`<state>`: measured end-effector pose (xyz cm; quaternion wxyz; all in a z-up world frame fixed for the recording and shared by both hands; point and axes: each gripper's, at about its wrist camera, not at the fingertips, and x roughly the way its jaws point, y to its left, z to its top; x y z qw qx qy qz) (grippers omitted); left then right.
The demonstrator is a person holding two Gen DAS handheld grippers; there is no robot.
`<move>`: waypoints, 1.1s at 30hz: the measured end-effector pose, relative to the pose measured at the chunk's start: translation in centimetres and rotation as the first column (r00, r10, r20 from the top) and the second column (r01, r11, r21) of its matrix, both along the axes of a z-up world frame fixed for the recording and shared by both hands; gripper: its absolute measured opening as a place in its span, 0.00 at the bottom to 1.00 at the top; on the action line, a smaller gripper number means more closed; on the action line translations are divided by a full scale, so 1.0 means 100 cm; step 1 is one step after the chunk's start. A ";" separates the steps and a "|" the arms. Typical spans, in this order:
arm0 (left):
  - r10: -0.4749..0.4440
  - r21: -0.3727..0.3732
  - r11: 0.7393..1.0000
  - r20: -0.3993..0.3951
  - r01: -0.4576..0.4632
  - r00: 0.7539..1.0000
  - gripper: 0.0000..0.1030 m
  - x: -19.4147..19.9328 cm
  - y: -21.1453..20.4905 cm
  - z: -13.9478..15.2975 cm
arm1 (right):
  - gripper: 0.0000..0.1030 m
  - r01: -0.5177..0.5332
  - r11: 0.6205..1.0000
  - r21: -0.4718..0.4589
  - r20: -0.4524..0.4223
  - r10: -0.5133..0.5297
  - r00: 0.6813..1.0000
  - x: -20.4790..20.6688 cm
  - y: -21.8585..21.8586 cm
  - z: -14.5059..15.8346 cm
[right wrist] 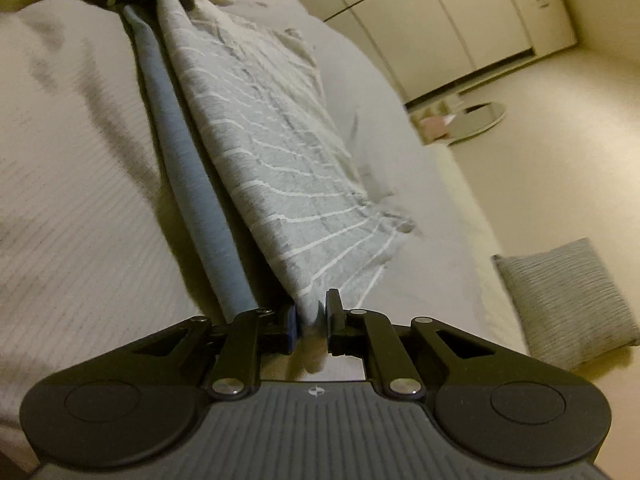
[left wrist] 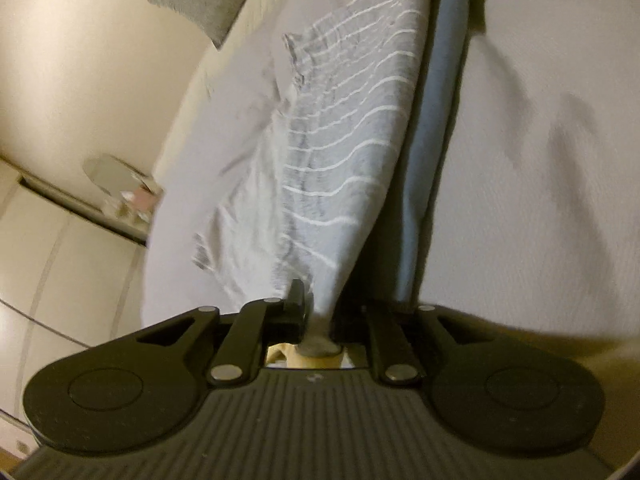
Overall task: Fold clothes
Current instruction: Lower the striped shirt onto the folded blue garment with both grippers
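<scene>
Left hand-held gripper (left wrist: 316,312) is clamped on one end of the grey striped garment (left wrist: 344,152); right hand-held gripper (right wrist: 311,314) is clamped on the opposite end. Stretched taut between them, the garment hangs over the bed (right wrist: 72,160), near a grey pillow (right wrist: 568,296).

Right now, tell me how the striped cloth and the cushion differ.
The striped cloth is stretched taut between the left gripper and right gripper; the cushion lies untouched on the bed. The cloth is thin with white stripes; the cushion is plump with fine ribbing. Both are grey.
</scene>
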<state>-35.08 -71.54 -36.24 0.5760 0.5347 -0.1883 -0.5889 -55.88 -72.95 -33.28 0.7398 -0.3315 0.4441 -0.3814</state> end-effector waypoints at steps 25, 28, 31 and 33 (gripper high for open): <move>0.077 -0.031 0.997 0.095 -0.074 0.993 0.14 0.011 0.046 -0.013 | 0.00 0.007 0.997 -0.083 -0.036 -0.010 0.999 -0.004 0.023 -0.027; 0.108 -0.044 0.993 0.054 -0.105 0.993 0.15 0.004 0.060 -0.003 | 0.04 0.036 0.996 -0.085 -0.023 -0.038 0.999 -0.012 0.032 -0.026; 0.119 -0.065 0.991 0.035 -0.117 0.992 0.19 -0.002 0.071 0.003 | 0.17 0.047 0.994 -0.097 -0.009 -0.048 0.999 -0.016 0.036 -0.025; 0.123 -0.089 0.989 0.023 -0.121 0.992 0.20 -0.006 0.075 0.007 | 0.17 0.045 0.994 -0.102 -0.006 -0.046 0.999 -0.016 0.037 -0.025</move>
